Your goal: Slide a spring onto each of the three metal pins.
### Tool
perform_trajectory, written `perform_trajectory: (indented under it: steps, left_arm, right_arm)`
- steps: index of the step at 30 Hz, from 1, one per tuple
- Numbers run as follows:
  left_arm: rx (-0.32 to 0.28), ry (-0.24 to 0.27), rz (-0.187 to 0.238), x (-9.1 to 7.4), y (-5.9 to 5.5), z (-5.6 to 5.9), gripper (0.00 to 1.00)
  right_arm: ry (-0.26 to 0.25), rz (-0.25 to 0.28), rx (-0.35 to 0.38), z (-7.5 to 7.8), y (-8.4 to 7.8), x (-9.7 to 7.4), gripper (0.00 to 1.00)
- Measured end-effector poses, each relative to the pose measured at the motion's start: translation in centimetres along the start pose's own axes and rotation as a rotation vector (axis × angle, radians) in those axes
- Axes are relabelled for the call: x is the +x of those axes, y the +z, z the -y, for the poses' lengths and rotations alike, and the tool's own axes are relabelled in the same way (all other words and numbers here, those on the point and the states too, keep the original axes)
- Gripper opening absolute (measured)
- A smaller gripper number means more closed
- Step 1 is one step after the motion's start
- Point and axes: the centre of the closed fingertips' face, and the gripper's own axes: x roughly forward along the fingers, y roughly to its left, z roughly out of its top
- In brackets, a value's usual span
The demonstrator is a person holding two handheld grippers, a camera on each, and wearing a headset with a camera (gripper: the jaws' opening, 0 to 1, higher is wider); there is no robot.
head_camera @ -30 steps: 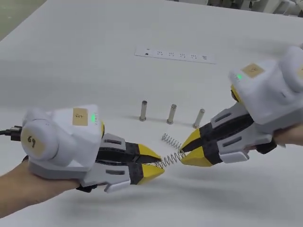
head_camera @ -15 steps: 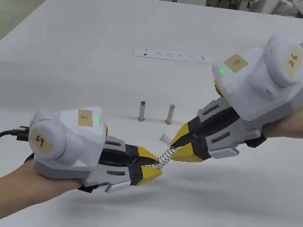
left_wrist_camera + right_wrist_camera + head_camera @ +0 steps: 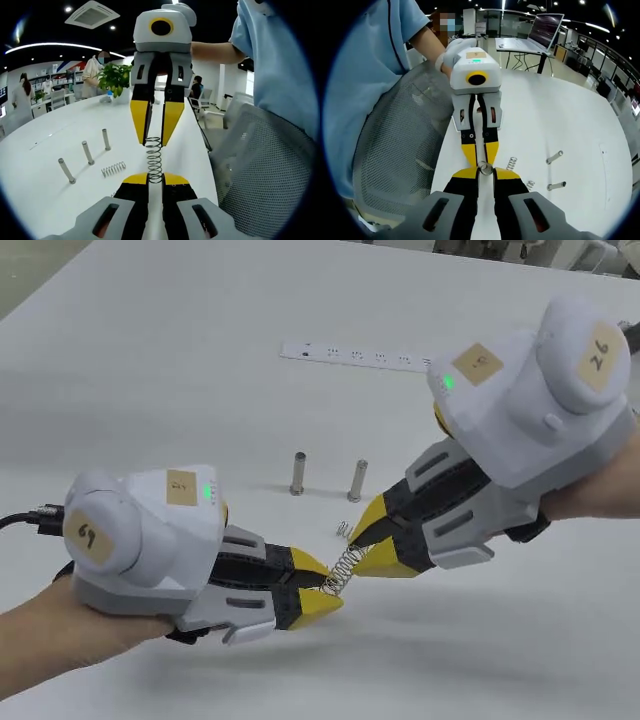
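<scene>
On the white bench (image 3: 150, 360), the left gripper (image 3: 331, 585), a white body with black and yellow fingers, reaches in from the near left. The matching right gripper (image 3: 357, 554) angles down from the far right. Their tips nearly meet in the middle. Between them is a thin coiled metal spring (image 3: 343, 568), lifted clear of the bench. The left gripper's fingers are clenched on its near end and the right gripper's fingers are pinched on its far end. In the left gripper view the coil runs straight from one pair of yellow tips to the other. In the right gripper view it is seen end-on as a small ring between the tips.

Beyond the grippers, the short grey metal pins (image 3: 88, 152) stand upright on the bench in a row of three, all bare. In the head view two of them show just left of the right gripper's body. A second loose spring (image 3: 113, 169) lies flat on the bench between the pins and the held spring, near the pins but not touching them. The right gripper view shows what looks like another small coil (image 3: 530, 184) lying by a pin.

A long white power strip (image 3: 365, 356) lies farther back on the bench, well apart from the pins.
</scene>
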Motion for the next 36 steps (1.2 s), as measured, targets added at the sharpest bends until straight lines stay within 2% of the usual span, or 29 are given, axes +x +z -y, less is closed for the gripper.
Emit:
perform_trajectory:
  steps: [9,28,33,36]
  left_arm:
    - [-0.009,0.001,0.001,0.14,0.01,-0.03,0.01]
    - [0.006,0.004,0.019,0.09,0.12,0.0,0.01]
    - [0.005,0.001,0.021,0.15,0.1,0.08,0.01]
    - [0.004,0.002,0.021,0.14,0.11,0.09,0.01]
  right_arm:
    - [0.005,-0.023,-0.021,0.06,0.01,-0.02,0.08]
    - [0.02,-0.025,-0.016,-0.03,0.01,-0.12,0.09]
    - [0.034,-0.015,-0.001,-0.27,0.09,-0.07,0.15]
    - [0.024,-0.012,-0.008,-0.09,0.05,-0.04,0.25]
